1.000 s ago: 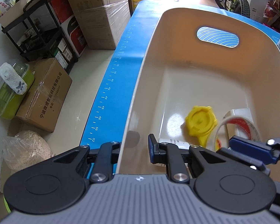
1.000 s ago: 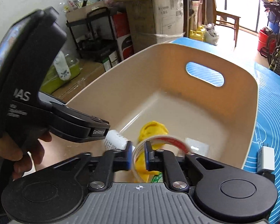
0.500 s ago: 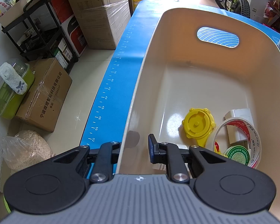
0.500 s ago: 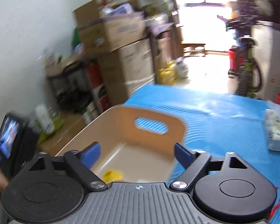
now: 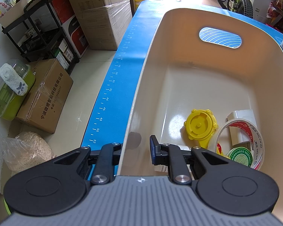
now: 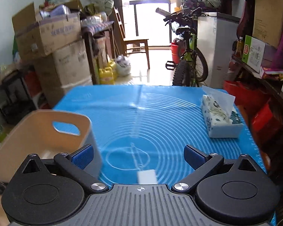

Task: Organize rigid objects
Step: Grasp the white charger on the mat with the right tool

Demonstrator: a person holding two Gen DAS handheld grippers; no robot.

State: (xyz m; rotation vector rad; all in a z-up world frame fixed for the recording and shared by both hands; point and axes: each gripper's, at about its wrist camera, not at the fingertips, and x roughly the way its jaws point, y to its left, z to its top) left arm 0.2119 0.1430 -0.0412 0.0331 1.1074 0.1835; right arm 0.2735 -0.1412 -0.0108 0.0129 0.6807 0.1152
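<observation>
A beige basket (image 5: 141, 86) stands on the blue mat. In it lie a yellow round lid (image 5: 200, 127), a roll of clear tape (image 5: 241, 143), a green-labelled tin inside the roll and a white block (image 5: 239, 124). My left gripper (image 5: 135, 148) straddles the basket's left wall, one finger outside and one inside; the jaws look shut on the wall. My right gripper (image 6: 138, 156) is open and empty above the mat, to the right of the basket (image 6: 37, 131). A small white block (image 6: 147, 177) lies on the mat just below it.
A tissue box (image 6: 220, 118) stands at the mat's right side. The blue mat (image 6: 151, 113) covers the table. Cardboard boxes, a black shelf and a green container sit on the floor to the left. A bicycle stands beyond the table.
My right gripper let go of the tape roll into the basket, opened, and swung out to the right over the mat. The left gripper has not moved.
</observation>
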